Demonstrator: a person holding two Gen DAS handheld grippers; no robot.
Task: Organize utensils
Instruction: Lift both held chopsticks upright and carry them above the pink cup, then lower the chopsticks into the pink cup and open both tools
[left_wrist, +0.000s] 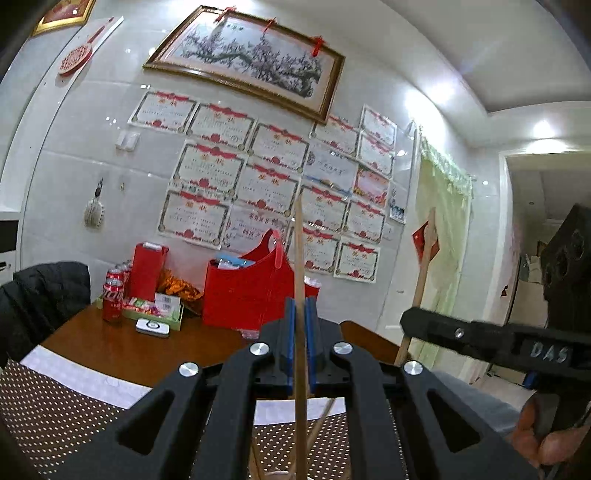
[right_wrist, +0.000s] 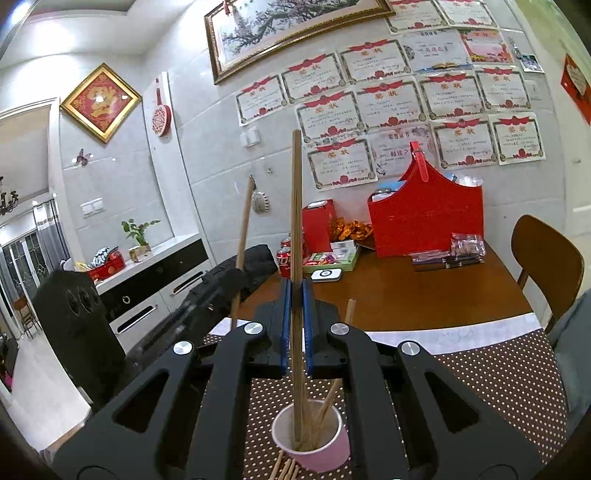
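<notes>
In the left wrist view my left gripper (left_wrist: 301, 314) is shut on a wooden chopstick (left_wrist: 300, 280) that stands upright between its blue pads. My right gripper (left_wrist: 417, 317) shows at the right edge of that view. In the right wrist view my right gripper (right_wrist: 296, 291) is shut on another chopstick (right_wrist: 296, 206), held upright with its lower end inside a pink paper cup (right_wrist: 314, 443). The cup stands on a brown dotted mat (right_wrist: 491, 384) and holds several chopsticks. More chopsticks (right_wrist: 284, 470) lie on the mat in front of the cup. The left gripper (right_wrist: 225, 280) with its chopstick (right_wrist: 243, 225) shows at the left.
A wooden table (right_wrist: 424, 295) carries a red gift basket (right_wrist: 424, 221), red cola cans (right_wrist: 283, 260), a red box (right_wrist: 319, 223), a snack tray (right_wrist: 332, 256) and a white device (right_wrist: 325, 275). A wooden chair (right_wrist: 546, 254) stands right. A black jacket (left_wrist: 44, 295) hangs left.
</notes>
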